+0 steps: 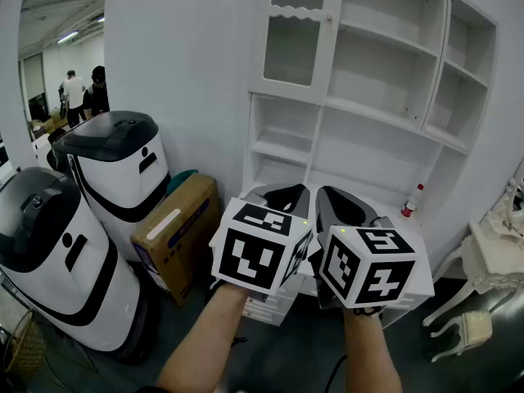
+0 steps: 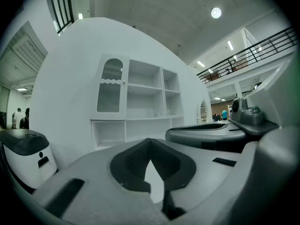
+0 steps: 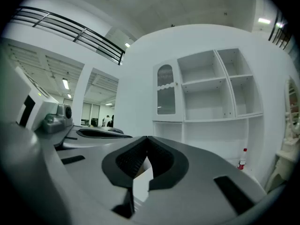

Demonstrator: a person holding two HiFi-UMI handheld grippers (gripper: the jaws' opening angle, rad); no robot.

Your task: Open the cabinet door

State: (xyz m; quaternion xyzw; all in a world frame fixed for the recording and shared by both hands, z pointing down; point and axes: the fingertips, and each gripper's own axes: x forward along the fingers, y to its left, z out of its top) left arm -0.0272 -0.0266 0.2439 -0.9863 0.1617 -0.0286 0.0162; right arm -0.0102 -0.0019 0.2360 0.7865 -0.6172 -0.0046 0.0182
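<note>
Against the white wall, upper centre, the glazed cabinet door (image 1: 296,35) looks light, best pulled by its knob (image 1: 330,19); left claw (image 1: 285,196) and right claw (image 1: 340,205) are pressed together, empty.

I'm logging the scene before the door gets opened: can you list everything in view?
tall open-shelf cabinet: one, white, against the wall ahead
glass-panelled cabinet door: one, white, cabinet's upper left, closed
rounded floor machines: two, white and black, left
cardboard box: one, brown, between machines and cabinet
small red-capped bottle: one, pale, cabinet counter, right
ornate furniture: at least one piece, white, far right
people: two, one white top and one dark, far background left
left claw: one, grey, shut, empty
right claw: one, grey, shut, empty
</note>
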